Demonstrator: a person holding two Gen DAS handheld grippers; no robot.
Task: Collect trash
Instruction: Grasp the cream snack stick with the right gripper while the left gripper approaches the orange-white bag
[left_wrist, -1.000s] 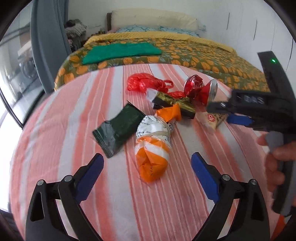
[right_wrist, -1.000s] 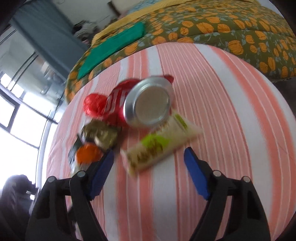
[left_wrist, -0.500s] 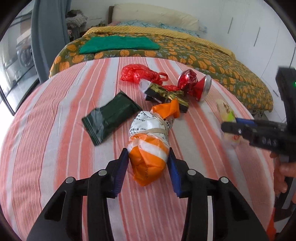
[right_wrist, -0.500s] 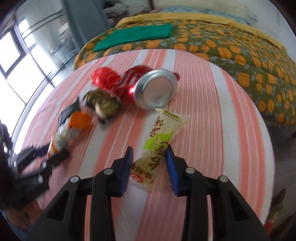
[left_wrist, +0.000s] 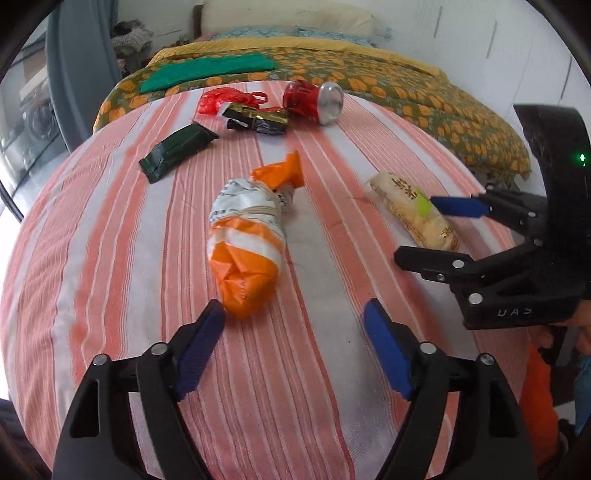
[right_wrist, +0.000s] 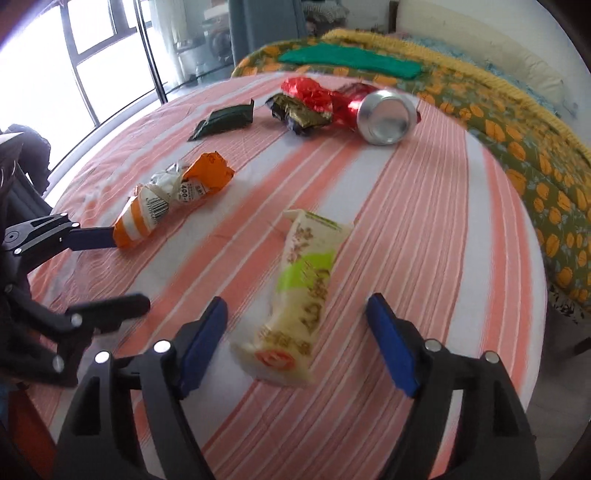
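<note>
Trash: orange-white bag (left_wrist: 245, 254) and cream wrapper (right_wrist: 299, 306) between open grippers.

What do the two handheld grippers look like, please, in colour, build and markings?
Both the left gripper and the right gripper are matte black plastic with silver screw heads and blue pads on the fingertips. Seen from the left camera, the right one carries pale "UAS"-like lettering and a lit green LED.
</note>
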